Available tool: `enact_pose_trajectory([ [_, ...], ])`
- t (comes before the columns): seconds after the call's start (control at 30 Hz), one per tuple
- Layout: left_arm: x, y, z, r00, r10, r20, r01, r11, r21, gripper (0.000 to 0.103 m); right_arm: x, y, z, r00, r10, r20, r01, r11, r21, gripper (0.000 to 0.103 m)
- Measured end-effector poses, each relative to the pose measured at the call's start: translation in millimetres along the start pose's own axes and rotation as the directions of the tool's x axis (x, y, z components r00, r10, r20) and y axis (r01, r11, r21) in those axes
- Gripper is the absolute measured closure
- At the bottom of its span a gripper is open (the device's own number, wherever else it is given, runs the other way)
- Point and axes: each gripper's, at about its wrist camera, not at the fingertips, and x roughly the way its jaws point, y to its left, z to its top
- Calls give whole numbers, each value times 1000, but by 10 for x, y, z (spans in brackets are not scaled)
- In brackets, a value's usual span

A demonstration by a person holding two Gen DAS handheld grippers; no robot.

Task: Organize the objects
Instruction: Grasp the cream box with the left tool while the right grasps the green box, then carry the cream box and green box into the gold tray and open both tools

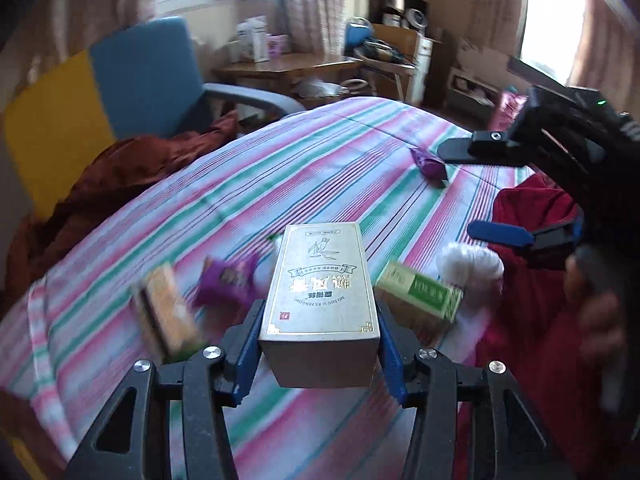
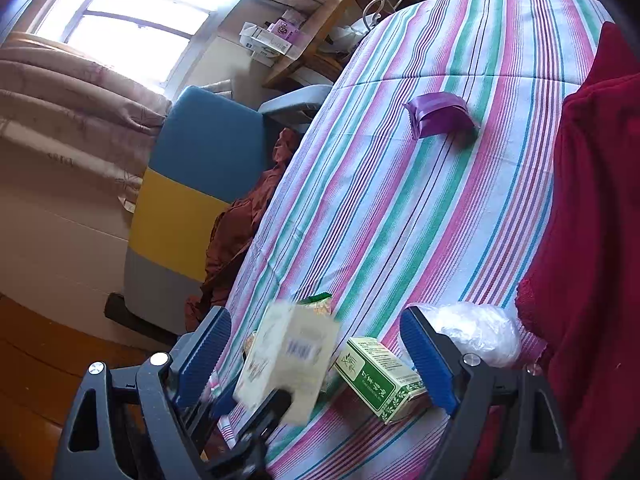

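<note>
While the left gripper (image 1: 319, 344) clamps the silver box (image 1: 320, 296), only the right view shows the right gripper (image 2: 320, 364) wide open above a green box (image 2: 378, 378) on the striped bed (image 2: 400, 208); chair (image 2: 208, 148) beyond.

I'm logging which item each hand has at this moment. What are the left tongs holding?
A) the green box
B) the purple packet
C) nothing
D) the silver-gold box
D: in the left wrist view the left tongs have both blue pads pressed against the sides of the silver-gold box, while the green box lies apart on the striped sheet.
</note>
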Motion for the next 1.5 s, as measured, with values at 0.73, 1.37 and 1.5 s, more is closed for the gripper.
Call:
enact_pose_trajectory([
  [0.73, -589, 205, -1121, 996, 87, 27, -80, 975, -207, 23, 480, 380, -277, 931, -335, -145, 262, 890, -373, 15],
  [1.37, -416, 222, -1160, 994, 112, -2, -110, 972, -209, 51, 901, 429, -610, 792, -578, -194, 363, 703, -611, 61],
  [1.5, -462, 243, -1219, 993, 121, -15, -121, 965, -233, 52, 830, 447, -619, 813, -548, -199, 333, 717, -612, 67],
])
